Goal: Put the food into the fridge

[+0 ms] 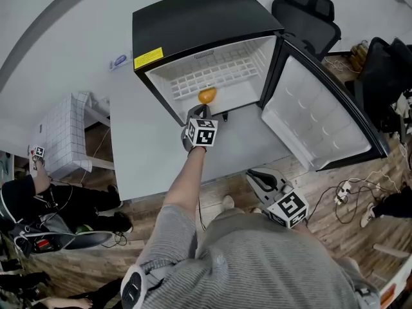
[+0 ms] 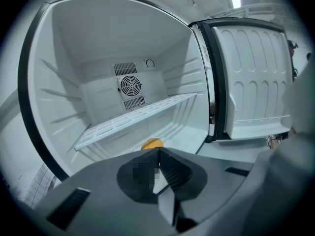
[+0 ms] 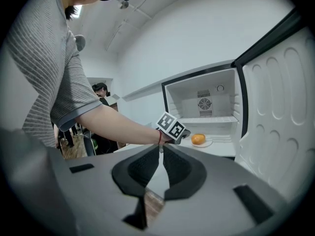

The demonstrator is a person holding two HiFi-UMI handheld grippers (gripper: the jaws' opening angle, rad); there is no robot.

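A small black fridge (image 1: 193, 18) stands on a white table (image 1: 141, 153) in the upper middle of the head view, its door (image 1: 322, 121) swung wide open toward the right of the frame. The food, an orange (image 1: 206, 95), sits inside the fridge on the bottom floor near the front edge, below the white wire shelf (image 2: 138, 116); the right gripper view shows it resting on a small white plate (image 3: 207, 143). The left gripper (image 1: 199, 113) is held out on a straight arm at the mouth of the fridge, just in front of the orange and not touching it. In the left gripper view its jaws are closed tight against each other with nothing between them, and the top of the orange shows just beyond their tips, with the round fan grille (image 2: 130, 86) on the back wall further in. The right gripper (image 1: 257, 179) hangs low in the centre-right of the head view, close to the person's body and well apart from the fridge, over the wooden floor (image 1: 335, 205). Its own view shows its jaws meeting at the tips and holding nothing. A black office chair (image 1: 309, 11) stands behind the fridge in the upper right of the head view.
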